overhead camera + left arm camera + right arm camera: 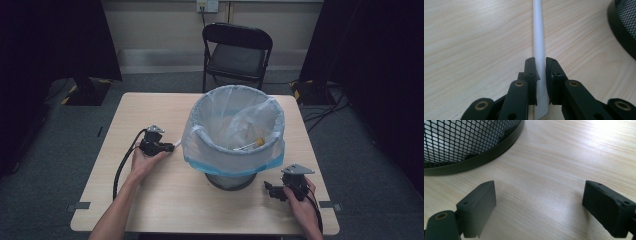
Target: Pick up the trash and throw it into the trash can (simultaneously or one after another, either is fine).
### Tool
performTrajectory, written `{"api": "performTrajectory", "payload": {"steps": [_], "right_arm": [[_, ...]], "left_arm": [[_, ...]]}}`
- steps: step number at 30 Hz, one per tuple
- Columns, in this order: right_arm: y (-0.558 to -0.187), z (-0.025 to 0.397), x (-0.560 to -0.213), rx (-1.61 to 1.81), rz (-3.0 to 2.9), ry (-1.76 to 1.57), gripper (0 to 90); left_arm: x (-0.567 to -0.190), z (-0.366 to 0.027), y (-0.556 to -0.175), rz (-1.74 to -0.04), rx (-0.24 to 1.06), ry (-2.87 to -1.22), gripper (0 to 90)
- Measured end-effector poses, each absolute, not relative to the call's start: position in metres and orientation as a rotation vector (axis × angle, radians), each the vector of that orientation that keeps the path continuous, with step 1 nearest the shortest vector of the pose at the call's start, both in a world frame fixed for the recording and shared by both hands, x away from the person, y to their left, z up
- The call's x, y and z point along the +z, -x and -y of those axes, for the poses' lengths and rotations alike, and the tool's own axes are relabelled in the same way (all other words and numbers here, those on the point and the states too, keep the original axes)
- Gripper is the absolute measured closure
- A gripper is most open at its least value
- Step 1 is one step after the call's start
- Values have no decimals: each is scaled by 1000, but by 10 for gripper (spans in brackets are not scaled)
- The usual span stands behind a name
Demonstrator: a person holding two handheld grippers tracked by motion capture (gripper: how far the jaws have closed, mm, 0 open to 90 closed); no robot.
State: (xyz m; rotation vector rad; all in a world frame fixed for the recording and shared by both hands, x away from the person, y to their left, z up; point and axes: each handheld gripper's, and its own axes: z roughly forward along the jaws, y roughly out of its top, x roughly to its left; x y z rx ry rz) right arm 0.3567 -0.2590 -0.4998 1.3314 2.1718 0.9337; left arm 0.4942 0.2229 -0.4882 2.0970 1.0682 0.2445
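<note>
One table, pale wood. One mesh bin at its centre, lined with one clear bag, blue-edged, folded over the rim. Inside the bag, at about 3 o'clock, one small tube with a yellow cap.

Two tongs. Left tongs at 9 o'clock of the bin, just beside the bag's edge, pointing toward 3 o'clock. Closed on one white tube, pinched between both jaws in the left gripper view; tube running straight ahead toward 12 o'clock over the table, its near end cut slantwise below the jaws. Whether the tube touches the table: cannot tell. Bin base at 2 o'clock in that view.

Right tongs at 5 o'clock of the bin, near the table's front edge, pointing toward 9 o'clock. Jaws wide apart in the right gripper view, bare wood between them, nothing held. Bin mesh and black base ring at 11 o'clock there.

Beyond the table at 12 o'clock, one black folding chair. One hand on each pair of tongs, one cable from each.
</note>
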Motion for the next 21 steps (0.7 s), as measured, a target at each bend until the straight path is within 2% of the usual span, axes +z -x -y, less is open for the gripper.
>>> {"api": "performTrajectory", "payload": {"steps": [10,21], "right_arm": [[-357,259,-500,934,-2172,-1331,109],[-357,259,-500,934,-2172,-1331,109]], "left_arm": [[-472,-232,-491,-1039,227,-1988,801],[-461,-244,-488,-1004,226,-1963,801]]}}
